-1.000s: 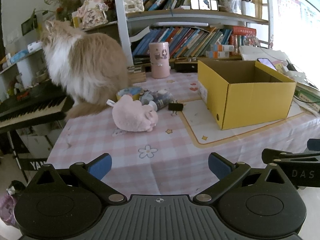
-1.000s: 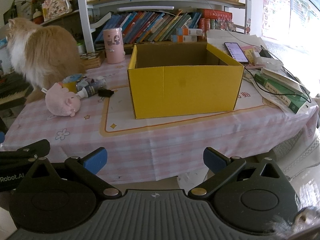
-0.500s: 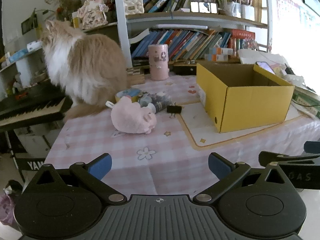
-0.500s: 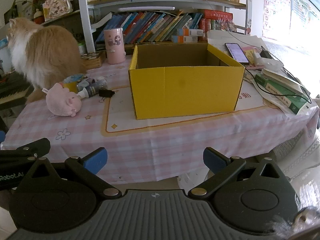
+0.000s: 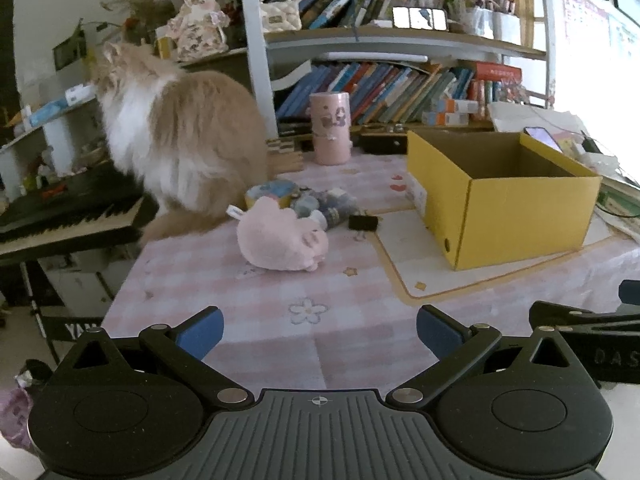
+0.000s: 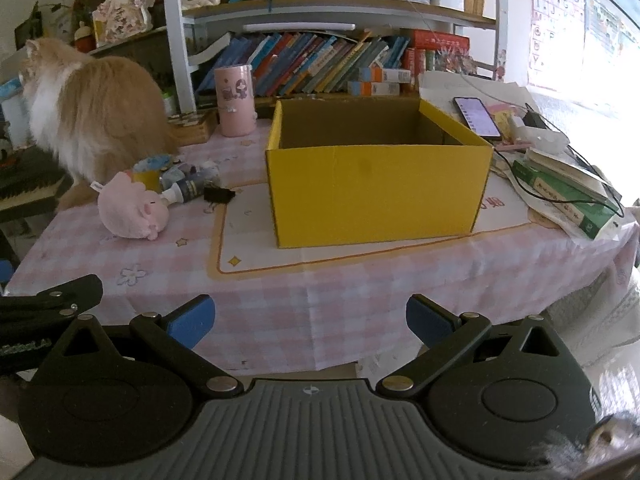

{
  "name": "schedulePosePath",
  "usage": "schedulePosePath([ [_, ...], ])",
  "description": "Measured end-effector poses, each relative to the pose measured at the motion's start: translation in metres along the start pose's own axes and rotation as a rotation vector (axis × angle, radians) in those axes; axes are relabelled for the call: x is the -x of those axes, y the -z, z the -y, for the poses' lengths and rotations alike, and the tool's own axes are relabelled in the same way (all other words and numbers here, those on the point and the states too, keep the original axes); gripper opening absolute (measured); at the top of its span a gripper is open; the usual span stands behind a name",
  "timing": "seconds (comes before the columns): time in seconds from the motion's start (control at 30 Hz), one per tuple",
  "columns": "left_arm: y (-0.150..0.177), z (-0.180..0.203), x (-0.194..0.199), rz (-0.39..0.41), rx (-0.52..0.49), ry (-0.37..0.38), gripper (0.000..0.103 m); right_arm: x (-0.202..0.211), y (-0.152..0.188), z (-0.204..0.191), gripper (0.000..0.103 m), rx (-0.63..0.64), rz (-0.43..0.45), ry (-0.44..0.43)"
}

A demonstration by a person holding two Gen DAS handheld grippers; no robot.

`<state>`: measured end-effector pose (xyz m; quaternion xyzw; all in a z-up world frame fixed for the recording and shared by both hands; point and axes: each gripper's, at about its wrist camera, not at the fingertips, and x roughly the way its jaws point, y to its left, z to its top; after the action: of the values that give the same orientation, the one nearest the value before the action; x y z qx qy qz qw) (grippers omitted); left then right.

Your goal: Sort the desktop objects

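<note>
I had the left gripper (image 5: pixel 318 330) low at the bottom of its frame, blue-padded fingers spread wide over the pink checked tablecloth (image 5: pixel 280 300), gripping nothing. The right gripper (image 6: pixel 308 318) sat the same way in its own view, spread apart and empty. The pink plush toy (image 5: pixel 282 242) lay at the middle of the left view, soft, rounded and fuzzy, on its side. Just behind it clustered a round yellow tin (image 5: pixel 270 194), a small dark bottle (image 6: pixel 186 190) with a white cap, and a black binder clip (image 5: pixel 363 223). The yellow cardboard box (image 6: pixel 378 194) stood open-topped at the centre of the right view, flat-sided with sharp corners, on a cream mat (image 6: pixel 248 236). A long-haired orange and white cat (image 5: pixel 180 140) sat at the upper left.
</note>
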<state>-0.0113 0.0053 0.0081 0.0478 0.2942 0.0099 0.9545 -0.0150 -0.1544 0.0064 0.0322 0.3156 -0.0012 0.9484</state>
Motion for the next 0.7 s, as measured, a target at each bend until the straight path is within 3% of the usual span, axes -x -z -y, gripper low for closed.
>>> schedulePosePath([
  [0.7, 0.003, -0.020, -0.007, -0.007, 0.019, -0.017, 0.103, -0.010, -0.003, -0.019, 0.102, 0.042, -0.010, -0.022],
])
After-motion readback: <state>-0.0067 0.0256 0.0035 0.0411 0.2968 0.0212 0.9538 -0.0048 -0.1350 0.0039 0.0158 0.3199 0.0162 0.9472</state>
